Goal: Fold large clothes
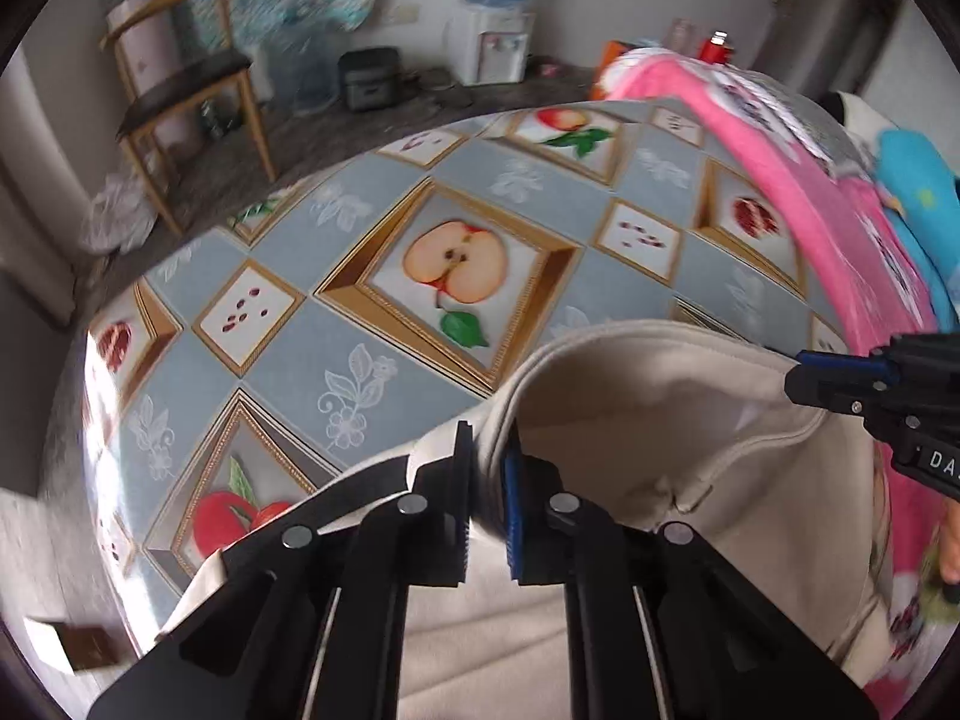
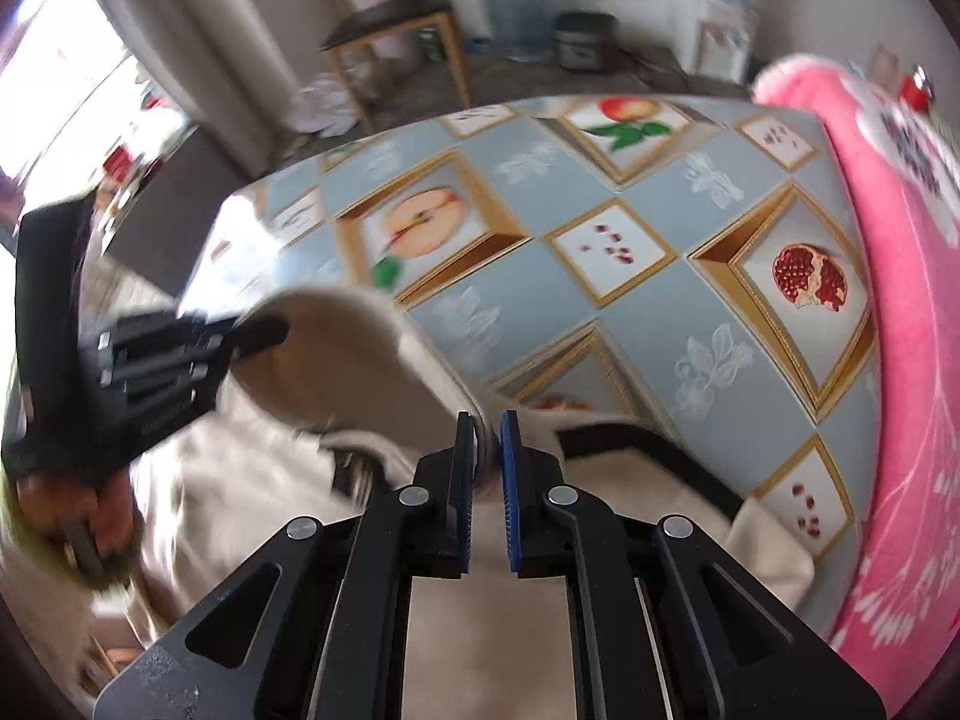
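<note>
Closest in, the left claw (image 1: pixel 486 498) is pinched nearly shut on a rolled edge of the beige garment (image 1: pixel 660 420), the cloth squeezed between its dark pad and its blue one. The right claw (image 2: pixel 489 480) is closed just as tight on another stretch of the same edge, which looks like the neck or hem opening, though I can't tell which. The garment lies on the near part of the bench (image 1: pixel 372 324), bunched under both claws, with its held rim lifted off the fruit-patterned cover.

It looks soft, thick and limp, a fleece or sweatshirt weight to my eye: it will sag between two grips and drag on the cover rather than slide freely. Holding it at the seamed rim seems sound, since the doubled cloth gives the pads something to bite.

The left view shows the opening's curved rim and inner lining clearly, with the right claw arriving from the side. The right view shows the left claw as a blurred shape and a dark band across the garment that the left view misses.

Further off, a pink cloth (image 2: pixel 888 360) lies along the bench's side, with a blue one (image 1: pixel 918 204) beyond it. Past the bench stand a wooden chair (image 1: pixel 180 90) and a water dispenser (image 1: pixel 495 42).
</note>
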Available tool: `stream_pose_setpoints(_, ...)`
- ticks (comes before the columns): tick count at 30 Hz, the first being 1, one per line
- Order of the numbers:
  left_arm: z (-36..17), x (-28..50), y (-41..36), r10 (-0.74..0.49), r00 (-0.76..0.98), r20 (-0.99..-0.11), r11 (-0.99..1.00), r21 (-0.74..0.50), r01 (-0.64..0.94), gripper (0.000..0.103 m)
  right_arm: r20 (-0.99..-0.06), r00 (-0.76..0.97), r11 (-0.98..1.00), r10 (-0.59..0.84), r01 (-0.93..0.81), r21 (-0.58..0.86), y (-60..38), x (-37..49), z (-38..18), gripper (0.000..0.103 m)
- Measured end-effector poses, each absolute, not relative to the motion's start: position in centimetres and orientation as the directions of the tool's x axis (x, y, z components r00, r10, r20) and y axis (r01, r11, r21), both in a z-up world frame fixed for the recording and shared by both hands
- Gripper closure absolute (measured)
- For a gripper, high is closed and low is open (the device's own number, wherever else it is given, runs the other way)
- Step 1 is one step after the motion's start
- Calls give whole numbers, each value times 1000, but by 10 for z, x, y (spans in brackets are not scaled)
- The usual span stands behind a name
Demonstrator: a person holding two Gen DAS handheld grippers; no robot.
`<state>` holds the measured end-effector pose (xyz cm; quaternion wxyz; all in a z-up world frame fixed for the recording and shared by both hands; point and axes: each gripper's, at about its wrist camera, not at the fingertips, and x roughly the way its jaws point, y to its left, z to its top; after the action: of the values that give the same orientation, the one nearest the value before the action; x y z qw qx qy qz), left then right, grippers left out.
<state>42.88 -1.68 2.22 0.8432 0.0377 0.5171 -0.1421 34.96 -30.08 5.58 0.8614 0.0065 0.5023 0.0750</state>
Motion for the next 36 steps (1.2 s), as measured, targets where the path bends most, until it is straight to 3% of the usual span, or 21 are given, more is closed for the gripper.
stream_pose_setpoints(11,15,350,-27,-162,434,-886,896,53,442,93,-883,463,979,76,-204,-23,-278,280,12,96)
stream_pose_setpoints(17,5,318,-19,-209,371,-905,883,-11,469,85,-886,462,977,45,-204,-57,-275,269,-6,96)
stream_pose_setpoints(18,7,311,-14,-232,361,-903,880,-37,473,82,-888,457,977,58,-207,-42,-277,267,-4,95)
stream_pose_setpoints(19,7,306,-10,-249,353,-902,880,-59,471,81,-889,452,977,72,-210,-28,-279,265,-2,87)
stream_pose_setpoints(20,9,300,-4,-272,344,-899,881,-88,466,81,-889,452,979,69,-201,-26,-282,261,3,71)
stream_pose_setpoints(22,15,292,8,-326,336,-883,880,-155,449,81,-874,483,982,58,-183,-36,-286,251,14,61)
stream_pose_setpoints(25,29,286,29,-409,363,-837,877,-251,410,80,-834,543,984,99,-177,1,-293,235,44,59)
stream_pose_setpoints(29,33,305,54,-461,395,-794,886,-386,257,69,-773,608,980,181,-174,92,-300,231,71,49)
stream_pose_setpoints(33,7,341,73,-613,310,-727,770,-637,28,50,-785,550,952,285,-68,298,-315,257,59,41)
stream_pose_setpoints(36,-19,362,77,-710,233,-664,655,-745,-127,49,-782,493,881,381,62,469,-337,275,35,38)
